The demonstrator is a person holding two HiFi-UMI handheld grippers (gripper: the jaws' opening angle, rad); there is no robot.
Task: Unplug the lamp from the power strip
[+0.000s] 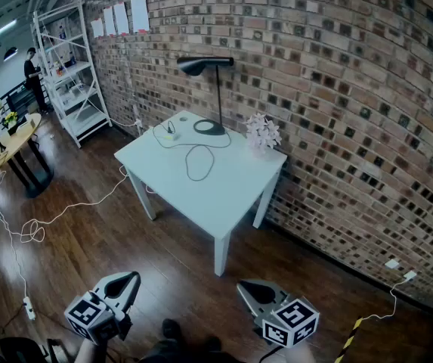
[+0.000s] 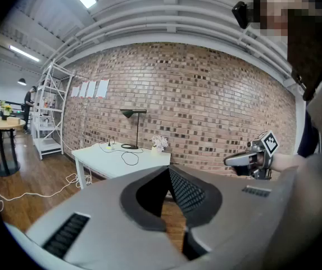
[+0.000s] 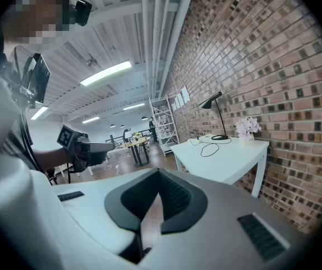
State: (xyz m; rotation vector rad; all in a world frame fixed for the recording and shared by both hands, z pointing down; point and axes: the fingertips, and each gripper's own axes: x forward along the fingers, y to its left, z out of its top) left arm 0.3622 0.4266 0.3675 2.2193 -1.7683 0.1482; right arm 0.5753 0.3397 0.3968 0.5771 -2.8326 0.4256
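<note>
A black desk lamp (image 1: pixel 205 66) stands at the back of a white table (image 1: pixel 224 195). Its black cord (image 1: pixel 199 162) loops over the tabletop to a small power strip (image 1: pixel 168 135) near the table's far left corner. Both grippers hover low over the wooden floor, well short of the table. My left gripper (image 1: pixel 122 286) is shut with nothing in it, and so is my right gripper (image 1: pixel 250 290). In the left gripper view the lamp (image 2: pixel 134 113) is far ahead beyond the shut gripper (image 2: pixel 169 170). The right gripper view shows the lamp (image 3: pixel 211 102) to the right of its shut gripper (image 3: pixel 158 173).
A white paper flower (image 1: pixel 263 133) sits on the table by the brick wall. A white shelf rack (image 1: pixel 69 74) and a round wooden table (image 1: pixel 12 138) stand at the left, with people near them. A white cable (image 1: pixel 65 210) snakes across the floor. A wall socket (image 1: pixel 392 264) is low on the right.
</note>
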